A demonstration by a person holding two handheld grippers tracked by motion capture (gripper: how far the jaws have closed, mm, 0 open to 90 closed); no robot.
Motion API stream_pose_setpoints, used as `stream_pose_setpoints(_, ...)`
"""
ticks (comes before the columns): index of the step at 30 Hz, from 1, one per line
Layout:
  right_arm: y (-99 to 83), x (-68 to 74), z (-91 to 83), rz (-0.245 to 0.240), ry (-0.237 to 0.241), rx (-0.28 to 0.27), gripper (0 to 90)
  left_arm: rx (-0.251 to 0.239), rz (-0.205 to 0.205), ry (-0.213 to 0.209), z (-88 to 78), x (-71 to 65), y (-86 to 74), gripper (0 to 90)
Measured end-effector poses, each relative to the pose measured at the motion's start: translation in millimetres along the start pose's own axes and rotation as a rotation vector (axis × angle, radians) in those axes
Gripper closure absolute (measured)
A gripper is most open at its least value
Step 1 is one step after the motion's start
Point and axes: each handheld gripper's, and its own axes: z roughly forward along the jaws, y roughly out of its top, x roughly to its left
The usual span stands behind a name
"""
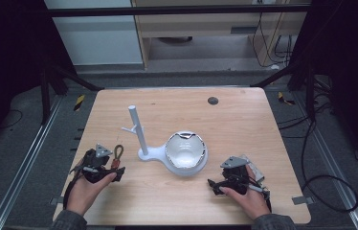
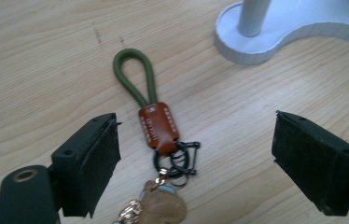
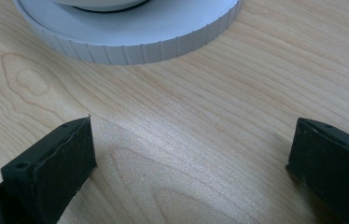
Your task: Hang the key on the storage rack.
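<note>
A keychain (image 2: 156, 123) lies flat on the wooden table: a green cord loop, an orange leather tab, black rings and a tan charm. It also shows as the keychain (image 1: 117, 155) in the high view, left of a white stand (image 1: 144, 153) with an upright post and hook. My left gripper (image 2: 196, 161) is open, its jaws set either side of the keychain's ring end without touching it; it is the left gripper (image 1: 115, 171) in the high view. My right gripper (image 3: 189, 163) is open over bare wood, near the stand's round base (image 3: 130, 35); it is the right gripper (image 1: 211, 183) from above.
A white bowl (image 1: 184, 151) sits on the round end of the stand. A dark round spot (image 1: 212, 100) marks the table's far side. The table edge (image 1: 182, 223) runs close behind both hands.
</note>
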Motion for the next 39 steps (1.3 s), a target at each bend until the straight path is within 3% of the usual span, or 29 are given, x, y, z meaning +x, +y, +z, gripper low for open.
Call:
stream_pose_setpoints(6, -0.2, 0.2, -0.2, 0.001, -0.003, -0.001, 0.6, 0.068, 0.000, 0.028, 7.3, 12.6, 11.4, 27.5)
stream_pose_setpoints(7, -0.2, 0.4, -0.3, 0.003, -0.001, -0.001, 0.6, 0.099, -0.010, 0.027, 12.6, 16.2, 15.1, 30.3)
stream_pose_setpoints(12, -0.5, 0.6, -0.2, 0.002, -0.002, -0.004, 0.6, 0.164, -0.040, 0.007, 24.3, 21.4, 21.2, 38.6)
stream_pose_setpoints(19, -0.8, 0.7, -0.6, 0.000, -0.002, -0.003, 0.6, 0.214, -0.079, -0.005, 34.2, 24.8, 20.7, 46.6)
stream_pose_setpoints(25, -0.9, 0.9, -0.7, 0.001, -0.001, -0.003, 0.6, 0.250, -0.103, -0.021, 44.6, 22.2, 21.1, 50.9)
stream_pose_setpoints(39, -1.1, 0.8, -0.6, -0.002, -0.002, -0.005, 0.6, 0.252, -0.147, -0.008, 53.6, 24.5, 21.8, 56.2)
